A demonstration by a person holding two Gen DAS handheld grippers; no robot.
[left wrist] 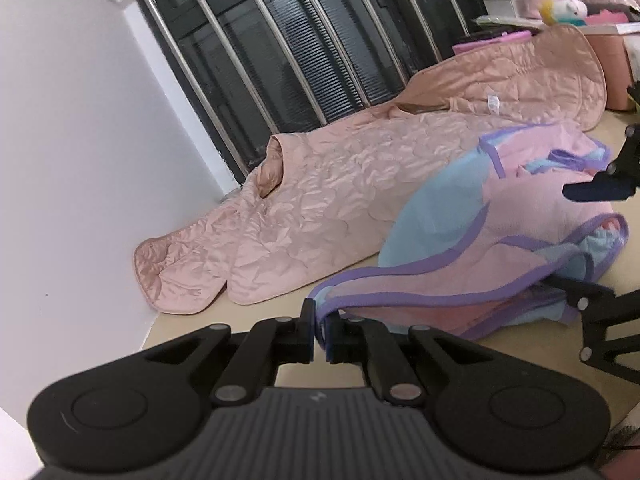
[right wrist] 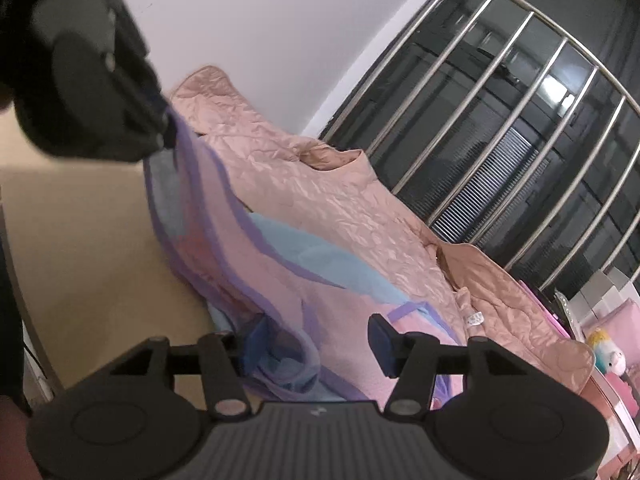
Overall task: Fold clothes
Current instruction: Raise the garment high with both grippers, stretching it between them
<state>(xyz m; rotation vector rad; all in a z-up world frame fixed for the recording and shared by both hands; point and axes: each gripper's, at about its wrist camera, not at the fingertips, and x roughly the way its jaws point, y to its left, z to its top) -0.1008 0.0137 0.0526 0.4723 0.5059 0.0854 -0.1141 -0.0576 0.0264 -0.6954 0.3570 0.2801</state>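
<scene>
Pink-and-blue fleece garment with purple trim (left wrist: 516, 236) crumpled on beige tabletop (left wrist: 264, 312) against quilted pink jacket (left wrist: 320, 208), left gripper (left wrist: 319, 326) pinching its purple hem, right gripper (right wrist: 316, 340) parted above garment, unclamped

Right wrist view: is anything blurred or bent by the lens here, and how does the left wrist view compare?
Right wrist view: the left gripper at upper left is dark and smeared, the purple-trimmed garment soft, the window bars bowed by the fisheye, with glare on the glass. Left wrist view: sharper; quilted pink garment shows crisp wrinkles with sheen, bars also curve; the right gripper is cut by the frame edge.
</scene>
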